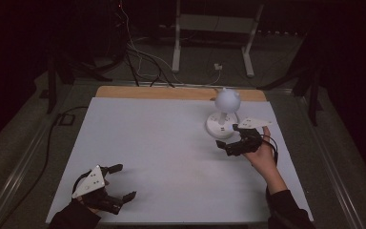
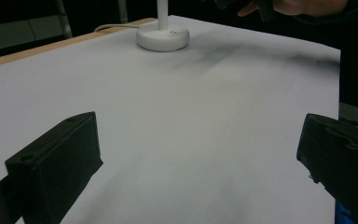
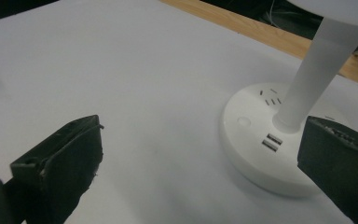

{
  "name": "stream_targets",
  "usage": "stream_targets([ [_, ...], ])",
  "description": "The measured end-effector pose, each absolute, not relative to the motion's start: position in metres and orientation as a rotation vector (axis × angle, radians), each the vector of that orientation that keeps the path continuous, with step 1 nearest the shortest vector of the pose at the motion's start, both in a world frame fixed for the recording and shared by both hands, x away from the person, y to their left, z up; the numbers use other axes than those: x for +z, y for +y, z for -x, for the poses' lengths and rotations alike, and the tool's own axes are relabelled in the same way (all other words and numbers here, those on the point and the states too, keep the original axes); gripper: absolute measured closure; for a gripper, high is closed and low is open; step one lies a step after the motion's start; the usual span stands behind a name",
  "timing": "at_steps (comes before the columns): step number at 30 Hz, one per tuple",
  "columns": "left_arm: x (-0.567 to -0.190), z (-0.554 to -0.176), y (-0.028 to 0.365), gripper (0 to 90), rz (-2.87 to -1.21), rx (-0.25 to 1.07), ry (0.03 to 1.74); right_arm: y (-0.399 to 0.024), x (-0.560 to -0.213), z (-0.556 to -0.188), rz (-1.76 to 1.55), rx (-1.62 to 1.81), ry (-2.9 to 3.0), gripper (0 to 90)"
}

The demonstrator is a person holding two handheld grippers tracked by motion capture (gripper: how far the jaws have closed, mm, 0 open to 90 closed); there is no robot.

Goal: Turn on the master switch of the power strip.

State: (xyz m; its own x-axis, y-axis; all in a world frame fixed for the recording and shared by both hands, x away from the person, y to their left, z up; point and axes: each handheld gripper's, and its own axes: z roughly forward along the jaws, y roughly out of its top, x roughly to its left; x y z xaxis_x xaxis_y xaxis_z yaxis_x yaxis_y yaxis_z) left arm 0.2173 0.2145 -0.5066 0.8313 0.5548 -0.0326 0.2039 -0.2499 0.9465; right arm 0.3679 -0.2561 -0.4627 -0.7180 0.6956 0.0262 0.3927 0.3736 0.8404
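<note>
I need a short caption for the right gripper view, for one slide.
Open right gripper beside the white lamp's round base, nothing between its jaws, on the white table.

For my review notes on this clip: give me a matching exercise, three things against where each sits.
Things:
1. lamp
2. left gripper
3. right gripper

Places:
A. near the table's front left corner, jaws apart over bare white surface
B. far right of the white surface, on a round base
C. beside the round base, jaws apart, holding nothing

Pairs: 1-B, 2-A, 3-C
</note>
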Motion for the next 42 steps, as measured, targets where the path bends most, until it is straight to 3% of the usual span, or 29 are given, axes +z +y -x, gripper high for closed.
stream_targets([
  [42,-0.507,-0.217,0.213,0.1,-1.837,0.370,0.566,-0.308,-0.519,-0.265,-0.956,1.222,2.430,0.0],
])
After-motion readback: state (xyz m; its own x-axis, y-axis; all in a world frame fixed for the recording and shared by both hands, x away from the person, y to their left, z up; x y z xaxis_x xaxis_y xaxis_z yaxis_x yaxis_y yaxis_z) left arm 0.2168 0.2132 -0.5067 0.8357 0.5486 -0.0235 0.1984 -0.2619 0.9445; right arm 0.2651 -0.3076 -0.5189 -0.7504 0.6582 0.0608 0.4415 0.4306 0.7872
